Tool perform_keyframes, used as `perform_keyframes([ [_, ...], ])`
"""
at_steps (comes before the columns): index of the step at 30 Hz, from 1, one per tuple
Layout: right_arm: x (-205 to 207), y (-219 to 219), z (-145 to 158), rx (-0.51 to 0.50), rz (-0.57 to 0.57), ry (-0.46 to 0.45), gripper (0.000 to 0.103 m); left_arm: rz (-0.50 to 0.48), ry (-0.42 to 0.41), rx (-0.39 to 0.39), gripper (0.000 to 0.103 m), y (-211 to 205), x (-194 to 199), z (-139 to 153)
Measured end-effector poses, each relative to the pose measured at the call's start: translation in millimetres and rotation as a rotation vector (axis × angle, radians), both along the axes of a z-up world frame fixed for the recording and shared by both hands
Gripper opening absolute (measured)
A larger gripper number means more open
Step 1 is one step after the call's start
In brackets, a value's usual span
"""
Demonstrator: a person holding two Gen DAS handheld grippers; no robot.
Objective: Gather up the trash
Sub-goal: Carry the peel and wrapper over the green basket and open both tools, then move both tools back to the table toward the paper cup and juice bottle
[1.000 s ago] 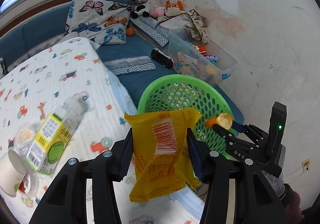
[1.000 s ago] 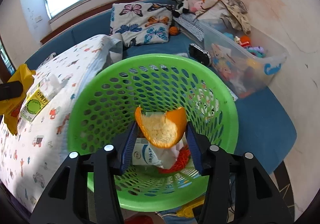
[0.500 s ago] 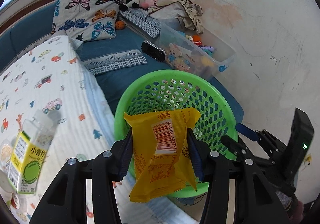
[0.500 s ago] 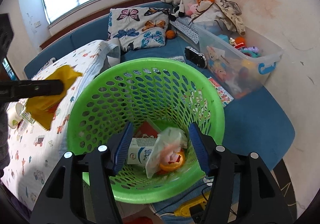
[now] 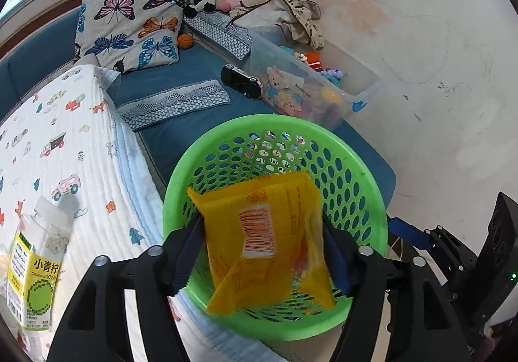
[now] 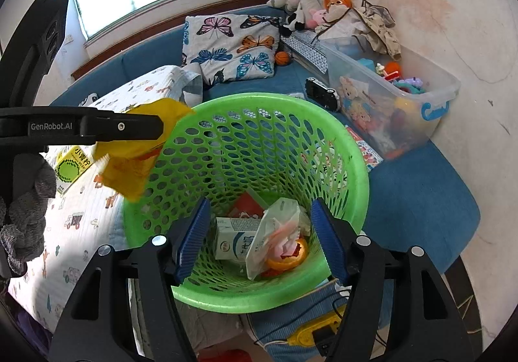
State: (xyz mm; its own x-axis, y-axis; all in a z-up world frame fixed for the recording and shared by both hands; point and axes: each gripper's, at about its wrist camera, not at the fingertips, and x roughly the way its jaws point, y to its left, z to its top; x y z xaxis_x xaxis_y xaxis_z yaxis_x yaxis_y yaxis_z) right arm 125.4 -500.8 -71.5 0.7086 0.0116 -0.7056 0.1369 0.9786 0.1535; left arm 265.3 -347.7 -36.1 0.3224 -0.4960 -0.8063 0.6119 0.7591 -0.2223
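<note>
The yellow wrapper [image 5: 268, 242] hangs between the fingers of the left gripper [image 5: 264, 252], over the near rim of the green basket [image 5: 362, 167]. That gripper's jaws are opening; the wrapper is blurred and its left edge looks clear of the left pad, so whether the pads still press on it is hard to say from the left wrist view. In the right wrist view the same wrapper [image 6: 139, 148] sits under the left gripper's black finger [image 6: 97, 127], at the basket's left rim [image 6: 353, 151].

The right gripper [image 6: 259, 239] points down into the basket with nothing between its ribbed blue pads [image 6: 192, 242]; its jaws are opening too. Below them, on the basket's floor, lie a white milk carton [image 6: 231, 240], a crumpled clear plastic bag [image 6: 275, 226], an orange peel [image 6: 289, 256] and a red card [image 6: 246, 205].

The wrapper is thin, crinkly foil with a serrated end and a printed barcode. The basket is round, glossy plastic, its wall pierced all over with oval holes. To the basket's left lies a quilted white blanket [image 5: 64, 141] printed with small cars, and on it a clear plastic bottle [image 5: 35, 265] with a yellow-green label. Behind the basket stands a translucent toy bin [image 5: 356, 83].
</note>
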Motion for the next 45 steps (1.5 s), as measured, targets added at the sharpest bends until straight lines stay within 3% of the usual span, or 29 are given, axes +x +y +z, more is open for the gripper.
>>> perform_keyframes([
  [2,-0.8,0.9,-0.3,-0.001,-0.001,0.000,0.065,-0.007,-0.010,-0.007,0.077,-0.4,-2.0,1.2],
  [9,-5.1,5.8,1.6,-0.002,0.005,-0.002,0.066,-0.013,-0.042,-0.011,0.078,9.7,-12.0,5.6],
  [17,-7.3,20.3,9.1,-0.007,0.031,-0.018,0.068,0.041,-0.079,-0.014,0.078,53.3,-25.4,9.5],
  [31,0.8,69.2,21.1,-0.010,0.125,-0.039,0.073,0.188,-0.163,0.015,0.078,168.4,-42.2,20.7],
  [37,8.2,97.4,30.4,-0.007,0.177,-0.039,0.074,0.254,-0.212,0.064,0.083,231.2,-38.2,28.1],
  [45,21.4,143.0,43.8,0.002,0.241,-0.025,0.075,0.262,-0.254,0.168,0.088,301.1,-27.8,23.4],
])
